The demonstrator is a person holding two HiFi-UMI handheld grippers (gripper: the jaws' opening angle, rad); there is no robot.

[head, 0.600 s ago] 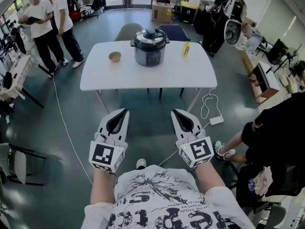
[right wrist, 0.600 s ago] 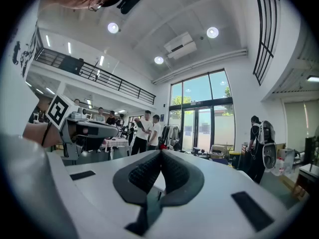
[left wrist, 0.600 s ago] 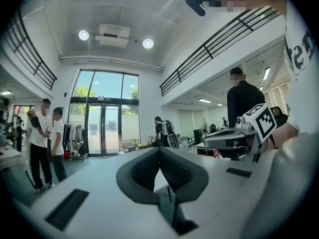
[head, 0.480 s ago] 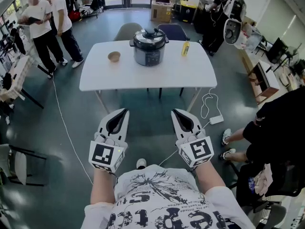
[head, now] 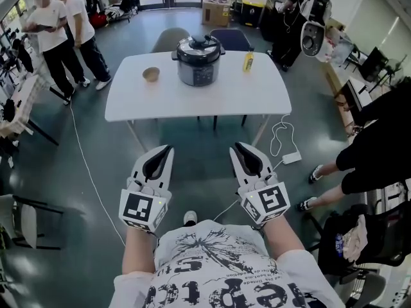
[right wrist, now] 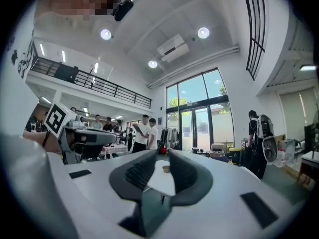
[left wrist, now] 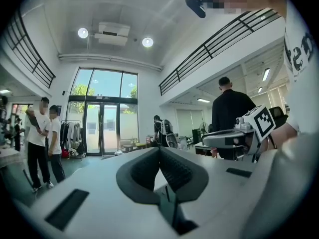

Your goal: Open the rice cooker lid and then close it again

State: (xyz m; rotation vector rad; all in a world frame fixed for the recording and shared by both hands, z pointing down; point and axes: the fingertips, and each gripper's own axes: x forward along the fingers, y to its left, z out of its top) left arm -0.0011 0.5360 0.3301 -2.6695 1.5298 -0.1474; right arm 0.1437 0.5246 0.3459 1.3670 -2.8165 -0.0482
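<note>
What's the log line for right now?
rice cooker: on white table, lid closed | left gripper: shut, empty | right gripper: shut, empty | both: short of table

Rice cooker (head: 198, 59) — lid shut — upright at table's far edge.

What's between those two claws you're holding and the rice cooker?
In the head view, only grey floor and the bare near half of the white table separate the left gripper and right gripper from the rice cooker.
</note>
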